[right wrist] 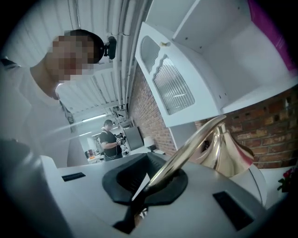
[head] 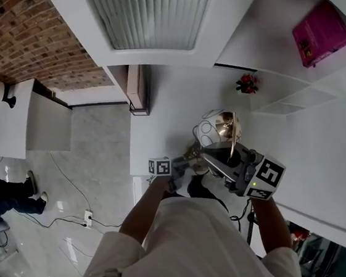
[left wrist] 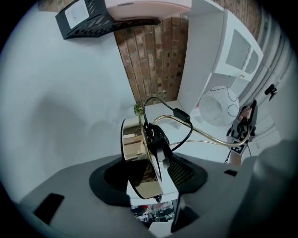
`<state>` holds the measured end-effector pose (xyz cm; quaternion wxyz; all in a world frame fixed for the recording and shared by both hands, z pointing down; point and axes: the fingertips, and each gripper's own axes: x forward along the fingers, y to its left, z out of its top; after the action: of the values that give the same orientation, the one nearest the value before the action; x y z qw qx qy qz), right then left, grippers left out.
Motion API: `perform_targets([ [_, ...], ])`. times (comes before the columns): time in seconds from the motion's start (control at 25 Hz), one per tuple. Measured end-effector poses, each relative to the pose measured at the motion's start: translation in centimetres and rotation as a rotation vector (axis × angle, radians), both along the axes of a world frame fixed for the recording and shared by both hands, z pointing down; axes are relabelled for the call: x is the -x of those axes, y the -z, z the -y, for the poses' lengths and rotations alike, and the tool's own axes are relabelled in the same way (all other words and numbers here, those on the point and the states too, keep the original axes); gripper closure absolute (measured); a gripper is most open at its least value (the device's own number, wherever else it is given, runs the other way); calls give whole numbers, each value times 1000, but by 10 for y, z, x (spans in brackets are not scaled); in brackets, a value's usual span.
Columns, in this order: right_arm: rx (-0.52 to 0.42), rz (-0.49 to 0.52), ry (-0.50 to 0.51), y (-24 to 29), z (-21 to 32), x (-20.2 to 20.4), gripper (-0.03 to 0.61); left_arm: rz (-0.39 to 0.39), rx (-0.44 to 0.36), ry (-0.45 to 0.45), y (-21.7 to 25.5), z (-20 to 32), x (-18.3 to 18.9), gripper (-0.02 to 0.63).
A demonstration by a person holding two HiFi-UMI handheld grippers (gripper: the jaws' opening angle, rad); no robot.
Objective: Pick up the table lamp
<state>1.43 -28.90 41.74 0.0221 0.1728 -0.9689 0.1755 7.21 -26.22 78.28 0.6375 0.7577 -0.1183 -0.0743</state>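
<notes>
- Jaws of my left gripper (left wrist: 151,183), at the bottom centre of its own view, are clamped on the round gold base (left wrist: 135,144) of the table lamp, and the disc stands on its edge between them.
- A black cable (left wrist: 160,135) loops over that base, just above the jaws.
- My right gripper (right wrist: 151,183) is closed tight on the lamp's thin gold stem (right wrist: 191,144), which slants up to the right out of the jaws towards a flared gold fitting (right wrist: 228,148).
- In the head view the gold metal table lamp (head: 221,129) with its white globe shade (head: 209,130) sits at the centre of the frame, held between the left gripper (head: 191,163) and the right gripper (head: 207,155), just beyond my white sleeves.
- Past the lamp, a small red flower plant (head: 247,83) stands on a white shelf (head: 293,99), right of centre.
- Further on, a pink book (head: 321,32) lies in the upper right corner.
- A white cabinet with a ribbed glass door (right wrist: 172,83) fills the upper middle of the right gripper view.
- A red brick wall (head: 18,34) takes the upper left of the head view.
- Far back in the right gripper view, left of centre, a person (right wrist: 110,139) in dark clothes stands.
</notes>
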Motion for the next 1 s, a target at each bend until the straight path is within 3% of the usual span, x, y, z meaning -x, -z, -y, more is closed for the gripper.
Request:
perform_targets([
  [0.6,-61,-31,-162,38,-40,-39,568,-25,-85,-147,36,-38,-24,416],
  [1.0,-88,-54,-147,53,-100,-81,568,-37,-101,-75,51,-86,-62,434],
])
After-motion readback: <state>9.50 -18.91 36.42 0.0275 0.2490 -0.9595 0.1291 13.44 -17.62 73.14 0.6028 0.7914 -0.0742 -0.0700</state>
